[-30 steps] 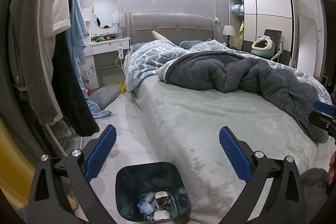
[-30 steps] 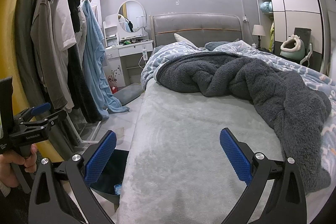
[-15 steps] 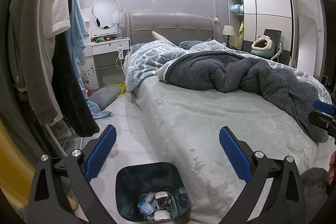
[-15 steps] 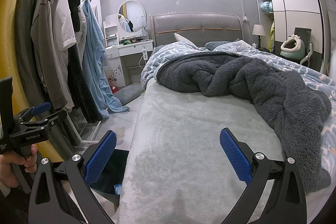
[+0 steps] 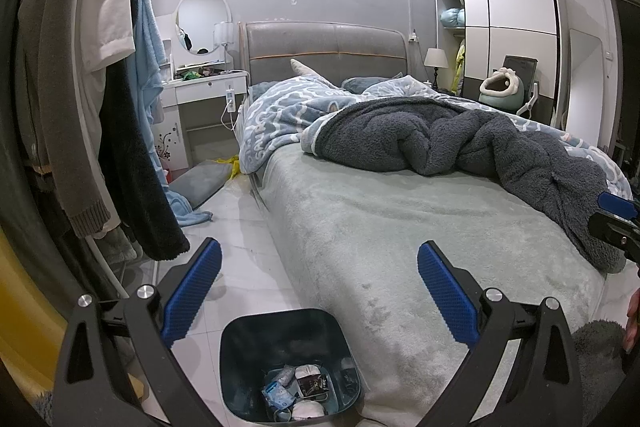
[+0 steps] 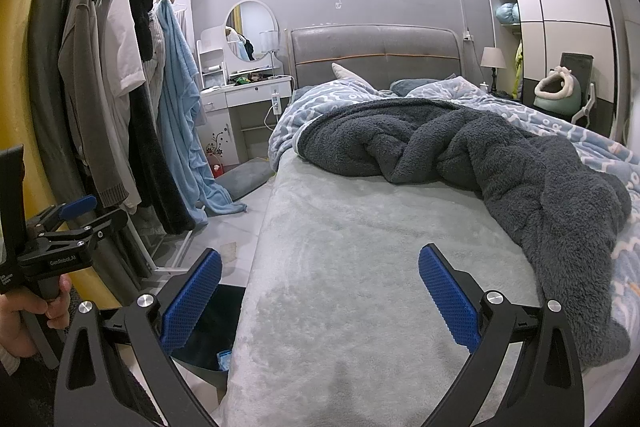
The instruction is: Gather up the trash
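Bedroom, grey walls, ceiling lights on. Bed [image 5: 400, 227] with a pale green cover fills the centre of both views; dark fleece blanket [image 6: 500, 163] bunched across the upper right. Clothes rack [image 5: 80, 107] along the left edge.

Trash bin [image 5: 288, 359], dark teal, sits on the floor tiles at lower centre of the left wrist view, touching or just beside the foot corner of the bed. Crumpled trash [image 5: 300, 391] lies in its bottom: wrappers, something white. In the right wrist view only a dark corner of the bin shows at lower left, beside the mattress edge.

Left gripper [image 5: 318, 291]: fingers spread wide, nothing between them, hanging above the bin. Right gripper [image 6: 320, 295]: also spread and empty, over the bare bed cover.

My read: between pickups, or near the end. I see no loose litter on the bed. Next move calls for scanning the floor and the dresser [image 5: 208, 87] at left for remaining pieces.

Against the frames one second and half a second back: no visible change. Both grippers and the bin sit in the same places.
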Demonstrator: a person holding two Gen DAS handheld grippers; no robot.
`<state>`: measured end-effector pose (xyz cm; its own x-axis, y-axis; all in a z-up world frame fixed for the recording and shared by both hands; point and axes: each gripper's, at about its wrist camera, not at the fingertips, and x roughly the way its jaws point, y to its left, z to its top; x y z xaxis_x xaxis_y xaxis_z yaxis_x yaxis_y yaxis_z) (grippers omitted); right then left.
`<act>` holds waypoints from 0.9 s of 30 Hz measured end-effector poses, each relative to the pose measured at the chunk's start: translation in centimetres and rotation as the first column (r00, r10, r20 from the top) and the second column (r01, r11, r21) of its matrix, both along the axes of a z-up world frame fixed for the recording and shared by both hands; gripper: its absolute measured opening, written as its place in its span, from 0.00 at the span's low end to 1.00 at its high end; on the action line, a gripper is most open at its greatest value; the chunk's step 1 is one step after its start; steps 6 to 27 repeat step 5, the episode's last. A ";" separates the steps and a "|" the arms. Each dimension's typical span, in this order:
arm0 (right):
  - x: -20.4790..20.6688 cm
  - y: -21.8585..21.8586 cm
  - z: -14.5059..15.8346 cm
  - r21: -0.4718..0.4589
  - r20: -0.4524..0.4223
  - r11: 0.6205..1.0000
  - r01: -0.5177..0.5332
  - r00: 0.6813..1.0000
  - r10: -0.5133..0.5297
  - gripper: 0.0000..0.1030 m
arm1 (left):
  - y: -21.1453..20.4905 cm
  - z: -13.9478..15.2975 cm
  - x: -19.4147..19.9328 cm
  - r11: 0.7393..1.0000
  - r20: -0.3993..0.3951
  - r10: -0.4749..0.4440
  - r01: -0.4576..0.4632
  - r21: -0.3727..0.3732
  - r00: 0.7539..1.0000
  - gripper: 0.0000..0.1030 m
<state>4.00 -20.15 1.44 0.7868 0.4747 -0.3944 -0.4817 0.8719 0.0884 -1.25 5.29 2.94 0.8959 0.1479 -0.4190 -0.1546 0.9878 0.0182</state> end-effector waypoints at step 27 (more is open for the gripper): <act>0.0 0.0 0.0 0.000 0.000 1.000 0.001 1.000 -0.001 0.97 | -0.1 -0.1 0.0 1.000 -0.001 0.010 -0.010 0.001 1.000 0.97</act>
